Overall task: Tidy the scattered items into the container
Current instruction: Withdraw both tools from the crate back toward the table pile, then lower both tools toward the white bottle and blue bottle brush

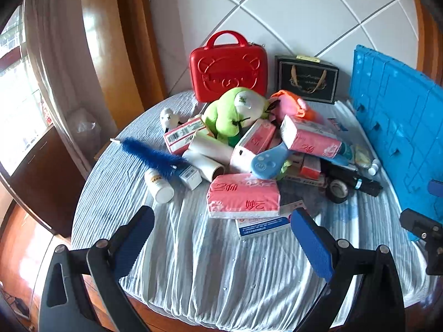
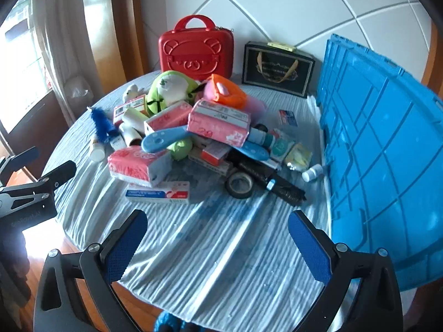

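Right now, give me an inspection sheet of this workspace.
Surface: round table under a striped cloth.
Job's things: blue crate standing on the right; pile holding pink tissue packs, green plush, blue brush, white bottle, tape roll.
Clutter: red case and black gift box at the back.
Grippers: left tongs and right tongs open, empty.
Cables: nothing seen.
Surroundings: curtain, window, tiled wall.
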{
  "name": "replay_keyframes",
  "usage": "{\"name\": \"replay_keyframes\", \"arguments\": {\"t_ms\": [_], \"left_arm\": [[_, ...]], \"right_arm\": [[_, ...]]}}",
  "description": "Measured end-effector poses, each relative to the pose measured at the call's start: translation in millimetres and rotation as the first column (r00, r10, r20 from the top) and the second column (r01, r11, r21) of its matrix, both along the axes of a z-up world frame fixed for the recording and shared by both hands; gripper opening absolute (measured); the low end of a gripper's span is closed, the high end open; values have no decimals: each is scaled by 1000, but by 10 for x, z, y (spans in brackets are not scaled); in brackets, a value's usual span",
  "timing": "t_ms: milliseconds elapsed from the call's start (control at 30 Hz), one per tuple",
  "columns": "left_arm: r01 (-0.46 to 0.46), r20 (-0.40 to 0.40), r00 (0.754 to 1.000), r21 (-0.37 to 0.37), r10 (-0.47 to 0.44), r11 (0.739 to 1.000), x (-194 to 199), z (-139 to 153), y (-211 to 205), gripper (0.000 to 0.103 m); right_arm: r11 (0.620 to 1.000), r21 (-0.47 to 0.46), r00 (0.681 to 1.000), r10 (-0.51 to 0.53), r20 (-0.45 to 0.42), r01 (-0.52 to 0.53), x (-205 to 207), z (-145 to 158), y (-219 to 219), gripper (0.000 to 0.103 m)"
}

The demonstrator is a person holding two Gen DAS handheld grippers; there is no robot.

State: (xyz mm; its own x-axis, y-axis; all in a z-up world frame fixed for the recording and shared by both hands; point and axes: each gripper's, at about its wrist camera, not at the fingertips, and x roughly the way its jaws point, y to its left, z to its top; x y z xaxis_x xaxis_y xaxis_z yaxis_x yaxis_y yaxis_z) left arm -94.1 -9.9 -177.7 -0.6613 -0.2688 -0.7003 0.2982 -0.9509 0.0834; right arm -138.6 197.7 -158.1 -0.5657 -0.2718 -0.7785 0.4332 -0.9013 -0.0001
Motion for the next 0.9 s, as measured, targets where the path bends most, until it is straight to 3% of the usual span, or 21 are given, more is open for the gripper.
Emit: {"name": "replay_keyframes", "arguments": {"t_ms": [200, 333, 667, 900], "left_arm": [[-63, 101, 993, -5, 63, 998, -115, -575, -148, 100], [-101, 135, 986, 24, 96, 995, -148, -762, -289, 100], [-149, 134, 981, 40, 143, 988, -283, -773, -846, 100], [-73, 129, 990, 77, 63, 994, -515, -824, -1389, 100]], "right_arm": [[1000, -5, 995, -4, 99, 5, -264, -501, 35, 103], [1000, 4, 988, 19, 150, -20, -336, -753, -71, 103], [998, 7, 981, 57, 186, -59, -361, -956, -588, 103], [1000, 11, 985, 1, 170, -3, -377, -967, -1210, 103]]}}
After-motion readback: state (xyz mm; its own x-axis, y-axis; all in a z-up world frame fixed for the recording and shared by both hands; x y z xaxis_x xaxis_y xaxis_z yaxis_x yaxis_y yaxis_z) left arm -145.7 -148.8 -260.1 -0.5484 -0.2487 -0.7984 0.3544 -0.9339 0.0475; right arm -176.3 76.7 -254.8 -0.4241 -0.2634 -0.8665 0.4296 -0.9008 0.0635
